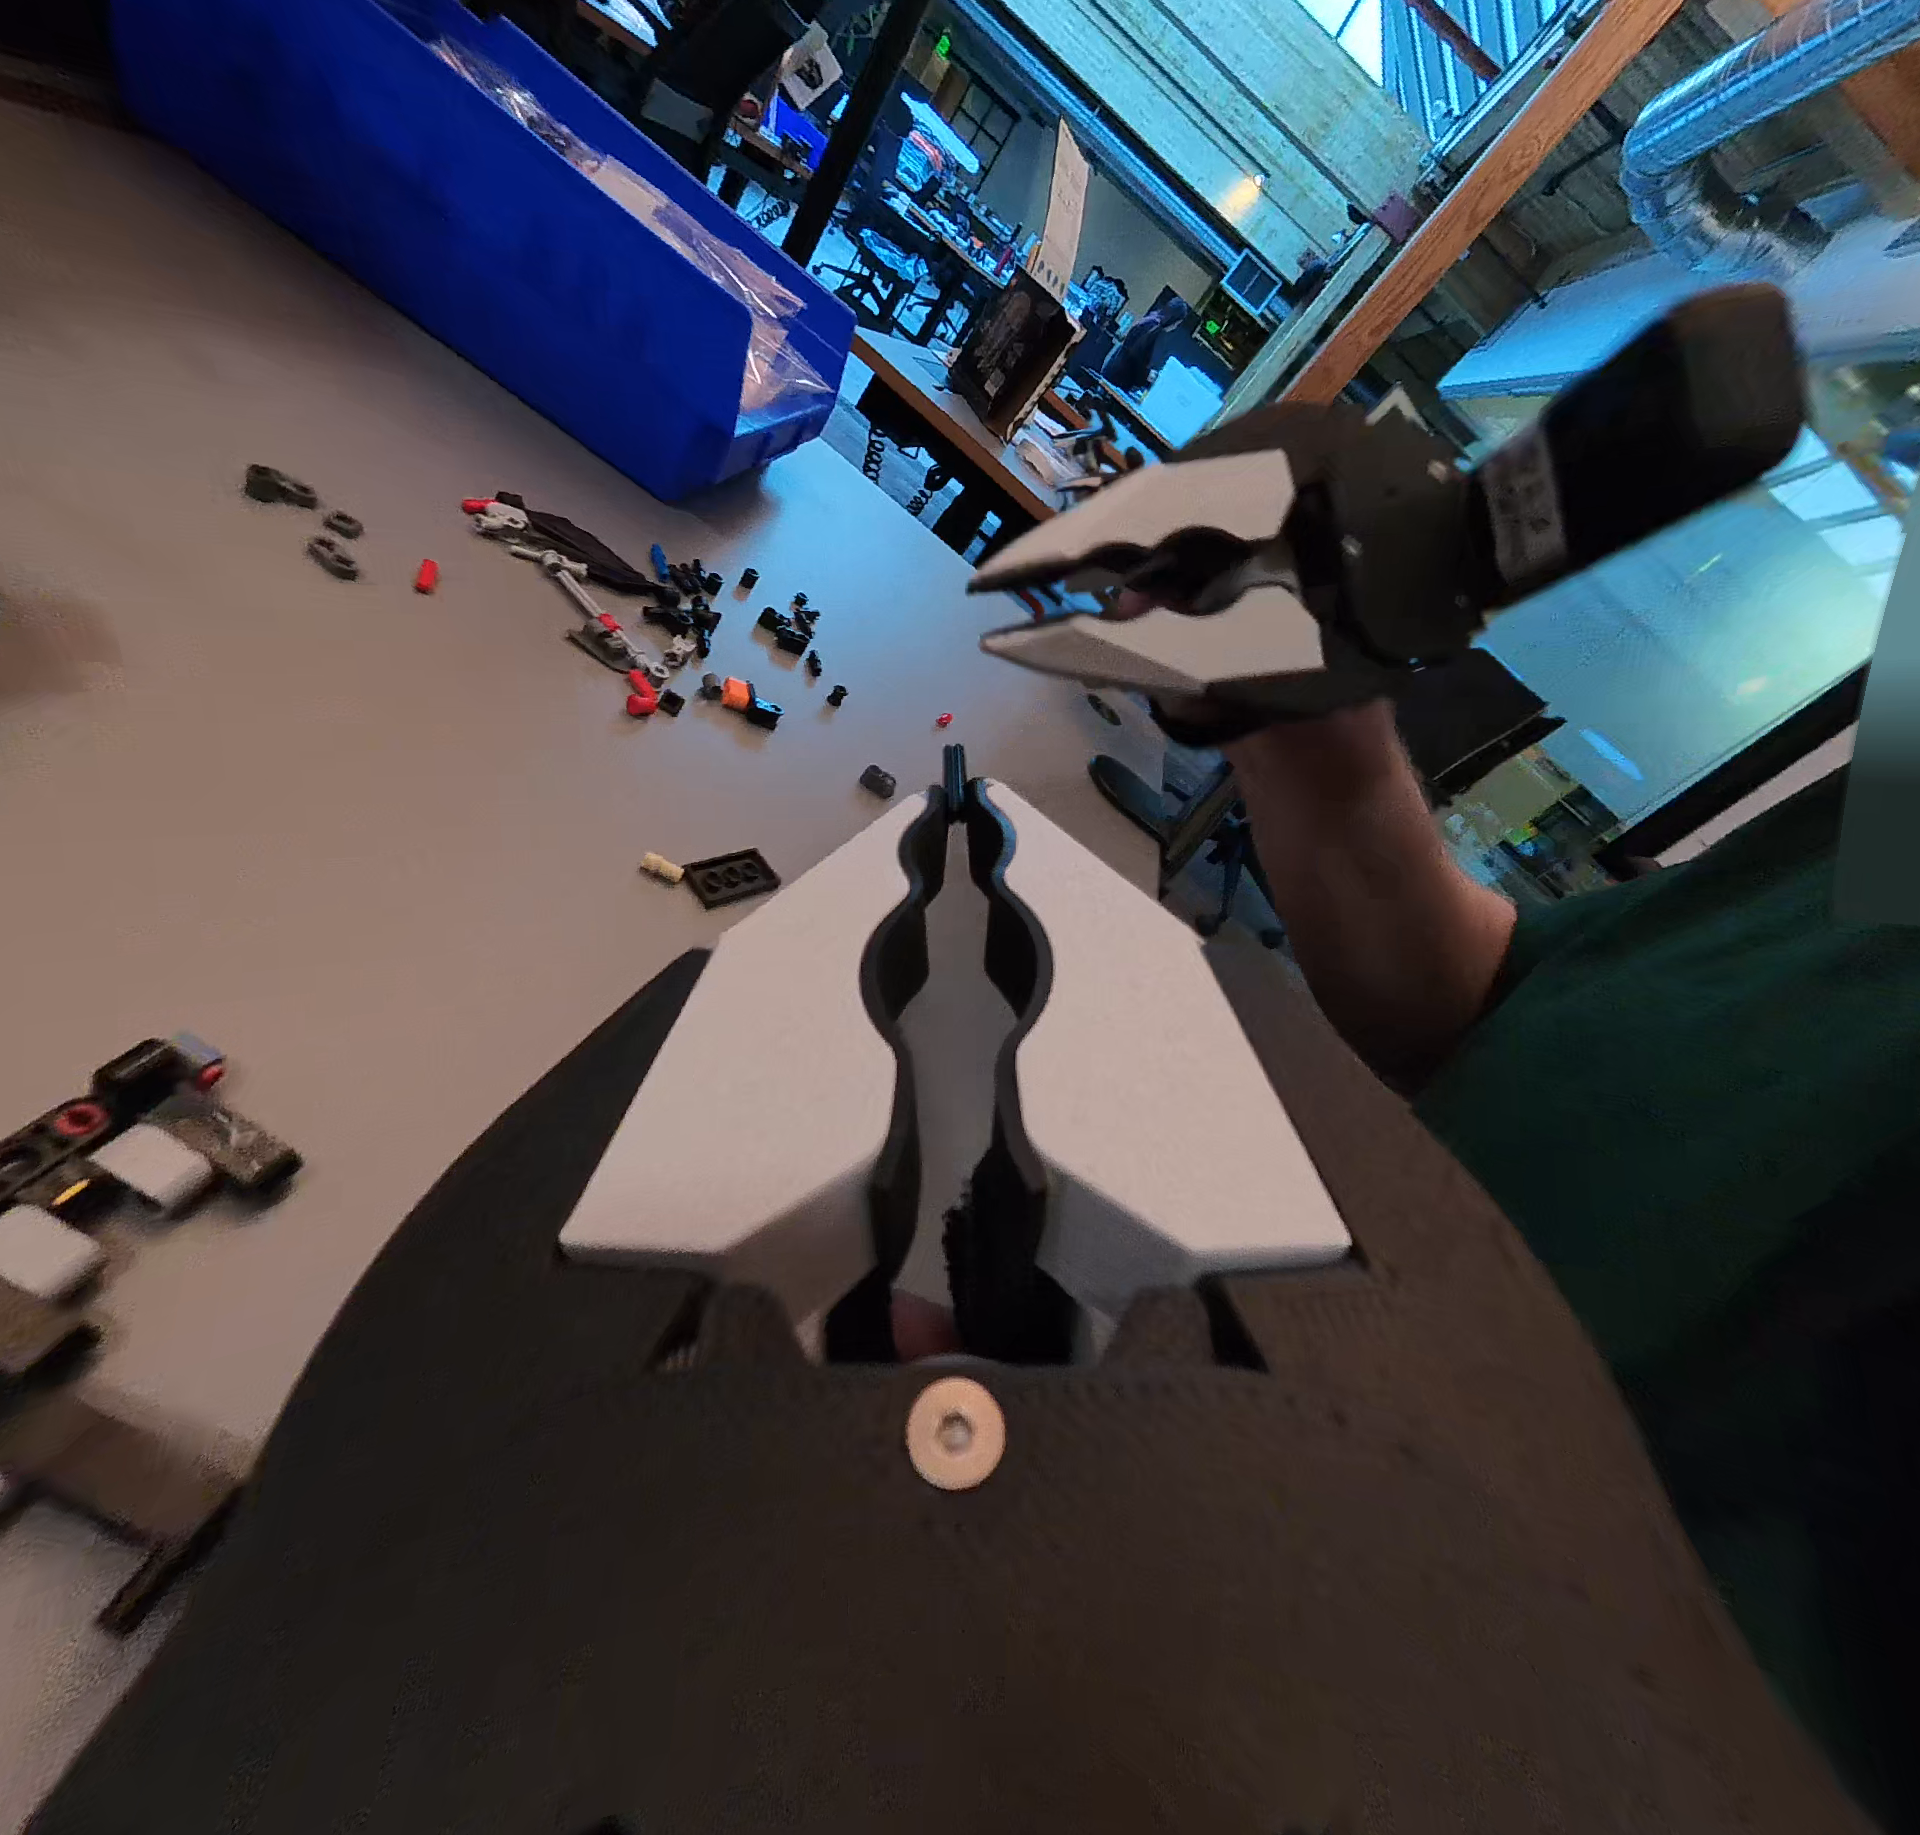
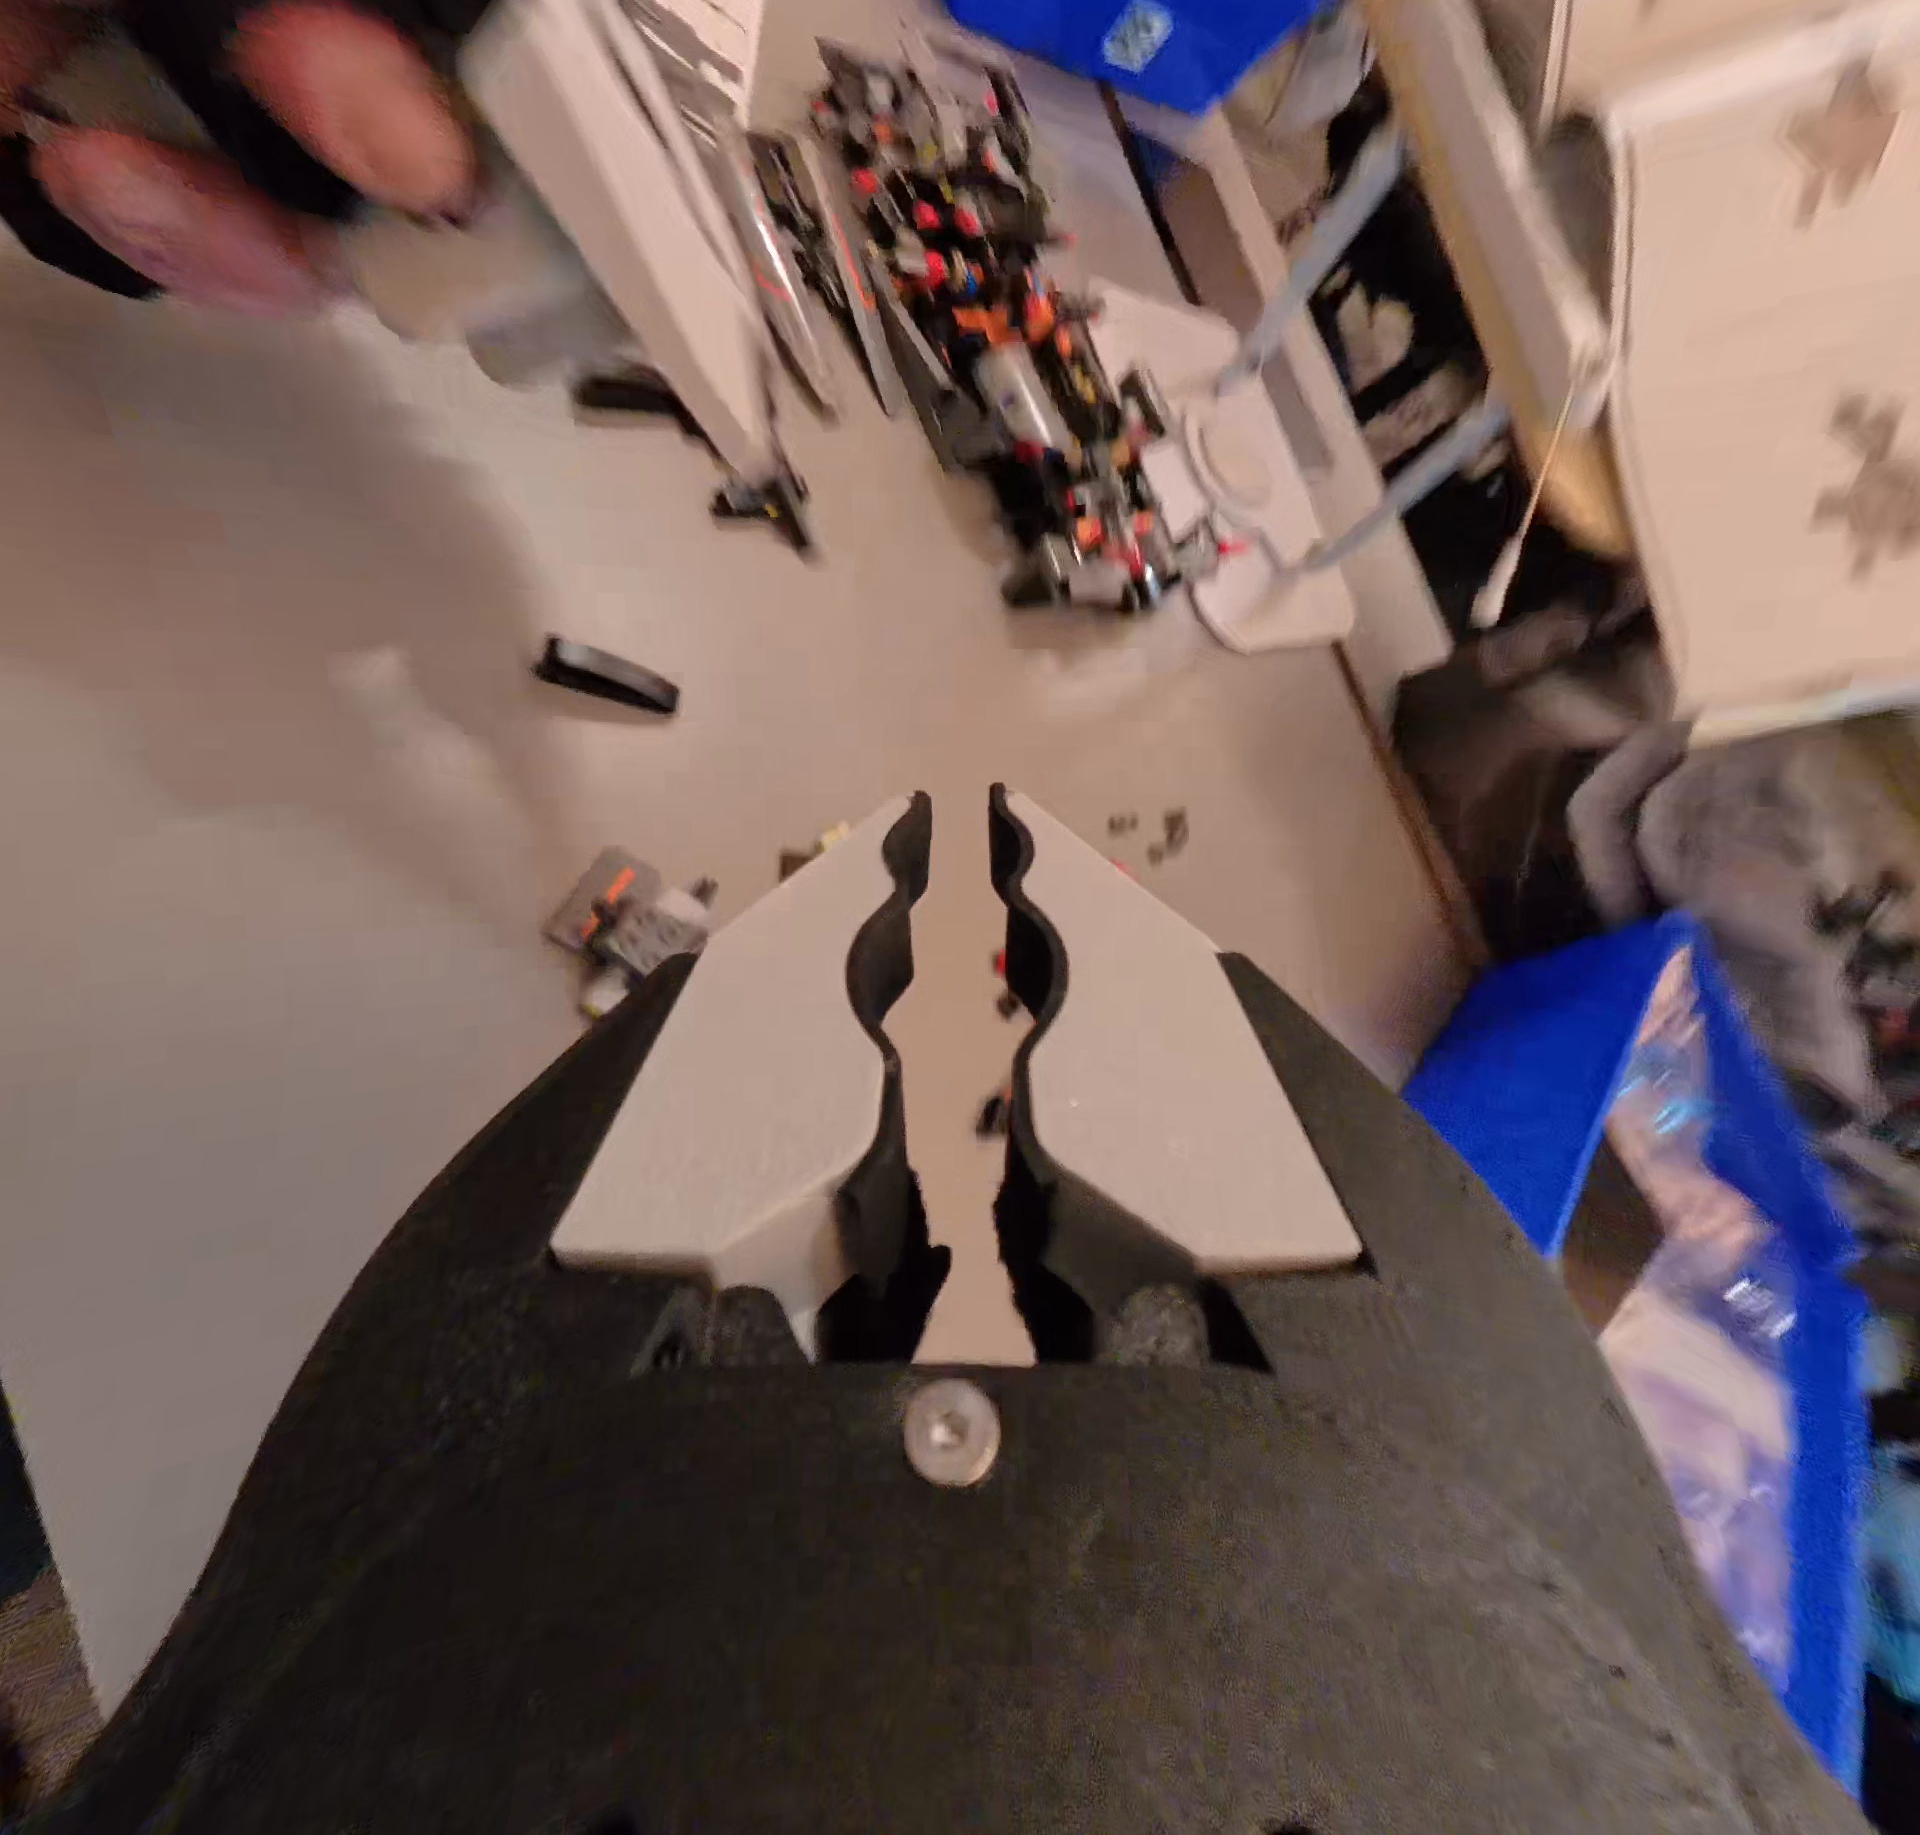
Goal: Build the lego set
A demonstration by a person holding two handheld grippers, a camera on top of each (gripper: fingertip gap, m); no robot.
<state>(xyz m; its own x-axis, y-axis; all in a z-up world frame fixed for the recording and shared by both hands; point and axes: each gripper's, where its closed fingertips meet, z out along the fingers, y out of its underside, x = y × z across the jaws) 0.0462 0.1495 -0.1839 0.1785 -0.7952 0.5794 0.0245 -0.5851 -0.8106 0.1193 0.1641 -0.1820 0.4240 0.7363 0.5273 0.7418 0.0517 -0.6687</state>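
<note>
My left gripper (image 1: 958, 798) pinches a small black pin (image 1: 953, 769) above the grey table (image 1: 312, 798). My right gripper (image 2: 956, 798) is slightly spread, empty; the lego model (image 2: 997, 331) lies ahead.

My left gripper (image 1: 956, 798) pinches thin black pin (image 1: 953, 773) at fingertips, pin end poking out beyond them. Ahead and left of my jaws: scattered lego pieces (image 1: 686, 611) on grey table (image 1: 312, 746). Black plate (image 1: 730, 876) and cream pin (image 1: 661, 866) just left of my tips. Right gripper (image 1: 987, 616) held up to right, slightly parted, nothing between its tips. Blue bin (image 1: 468, 216) far ahead.
</note>
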